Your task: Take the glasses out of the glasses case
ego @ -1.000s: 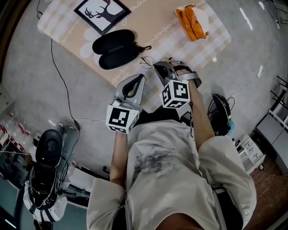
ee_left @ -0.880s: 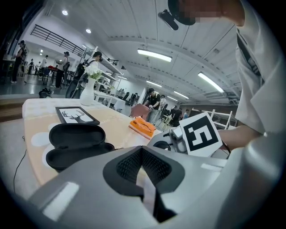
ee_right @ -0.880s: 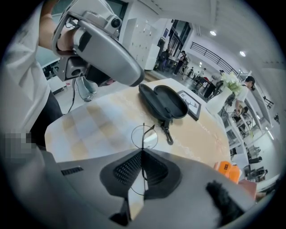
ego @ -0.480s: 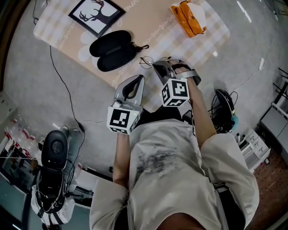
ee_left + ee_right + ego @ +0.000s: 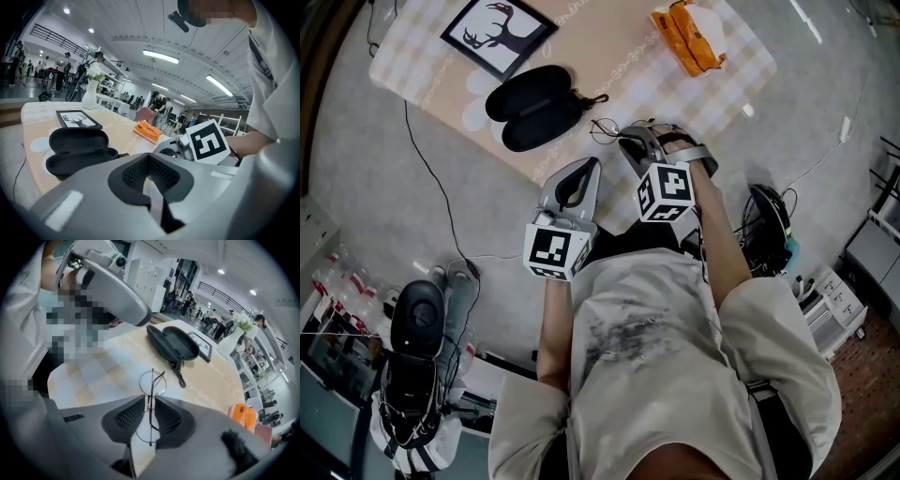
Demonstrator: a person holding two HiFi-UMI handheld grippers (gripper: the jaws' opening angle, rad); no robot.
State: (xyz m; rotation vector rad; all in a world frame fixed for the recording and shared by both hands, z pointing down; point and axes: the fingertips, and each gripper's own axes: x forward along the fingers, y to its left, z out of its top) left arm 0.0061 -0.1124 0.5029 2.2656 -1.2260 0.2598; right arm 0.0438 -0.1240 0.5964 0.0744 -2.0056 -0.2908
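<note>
**Glasses out of case, held over tabletop [image 5: 112, 364]**
Only the right gripper view shows the right claw [image 5: 149, 412] pinching the thin round wire glasses [image 5: 152, 380]. Left claw [image 5: 150, 174] closed, empty. The black oval glasses case [image 5: 534, 105] lies open.

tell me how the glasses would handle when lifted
The glasses have a thin wire frame, so probably very light and easily bent by a hard squeeze. The round lenses likely scratch or crack if dropped. Held edge-on between the right tongs, the thin wire may twist or slip.
</note>
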